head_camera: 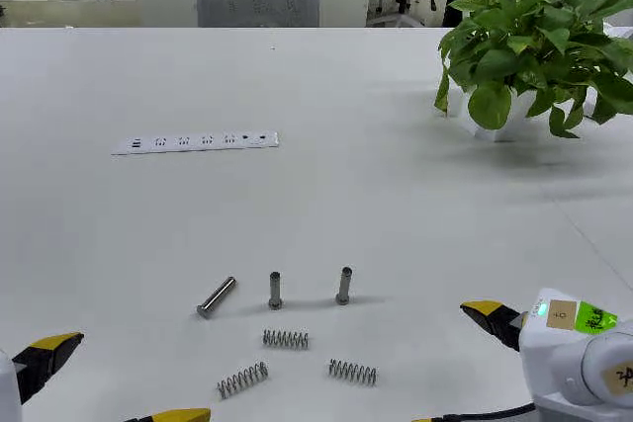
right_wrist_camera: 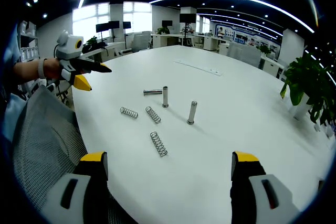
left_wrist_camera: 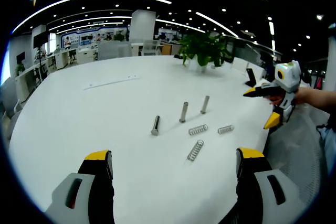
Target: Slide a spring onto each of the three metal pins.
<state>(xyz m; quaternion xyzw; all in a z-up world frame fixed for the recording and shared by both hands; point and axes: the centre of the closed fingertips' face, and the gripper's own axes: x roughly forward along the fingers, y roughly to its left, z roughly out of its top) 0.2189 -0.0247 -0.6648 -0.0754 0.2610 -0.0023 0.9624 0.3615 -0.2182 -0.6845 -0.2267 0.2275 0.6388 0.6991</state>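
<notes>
Head view: white tabletop [head_camera: 326,195]; lying pin [head_camera: 216,296] flat on it; middle pin [head_camera: 275,290] and right-hand pin [head_camera: 344,286] upright on flanged feet.
Springs: left spring [head_camera: 242,379], middle spring [head_camera: 286,339] and right spring [head_camera: 352,372] lie loose just in front of the pins, none threaded.
Left claw [left_wrist_camera: 173,156]: jaws spread wide, empty.
Right claw [right_wrist_camera: 169,156]: released, empty.
Handling (judgement): springs likely light, squashy and quick to roll; pinch gently across the mid-coils, leaving one end free. Pins stiff, slick, tippy; take the shaft.
</notes>
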